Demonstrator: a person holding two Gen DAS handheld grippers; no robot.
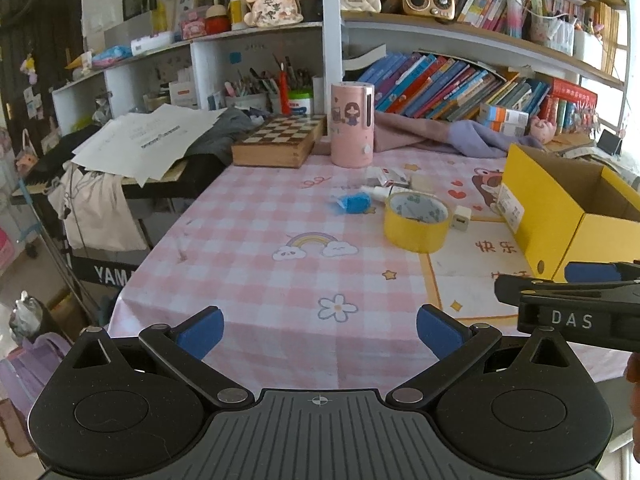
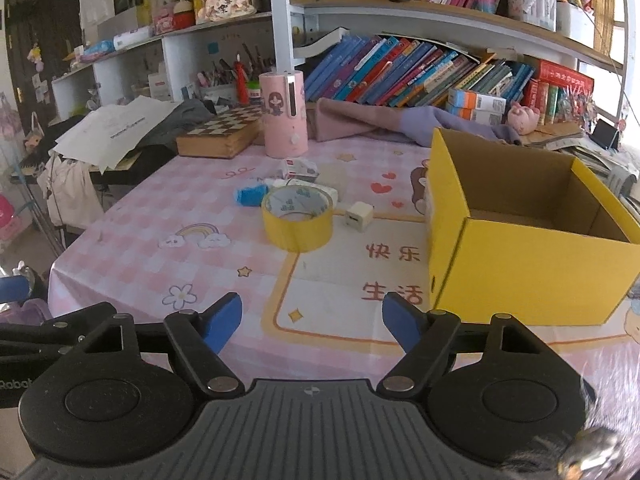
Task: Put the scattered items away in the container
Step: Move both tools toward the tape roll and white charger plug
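Observation:
A yellow tape roll [image 1: 416, 222] [image 2: 297, 220] lies flat mid-table. Beside it sit a white charger cube [image 1: 461, 219] [image 2: 359, 216], a blue fuzzy item [image 1: 354, 203] [image 2: 250, 195], a small white bottle [image 1: 378, 192] and white packets [image 1: 386, 176] [image 2: 298, 169]. The open yellow cardboard box [image 1: 560, 220] [image 2: 520, 256] stands to the right, its floor bare where visible. My left gripper [image 1: 319, 336] hangs open over the near table edge, holding nothing. My right gripper [image 2: 312, 322] is also open and empty, well short of the tape roll.
A pink cylinder [image 1: 352, 124] [image 2: 284, 114] and a chessboard box [image 1: 280, 140] [image 2: 220, 134] stand behind the items. Purple cloth [image 2: 380, 122] lies at the back, under shelves of books. Papers [image 1: 148, 140] overhang the left. The table carries a pink checked cloth [image 1: 260, 240].

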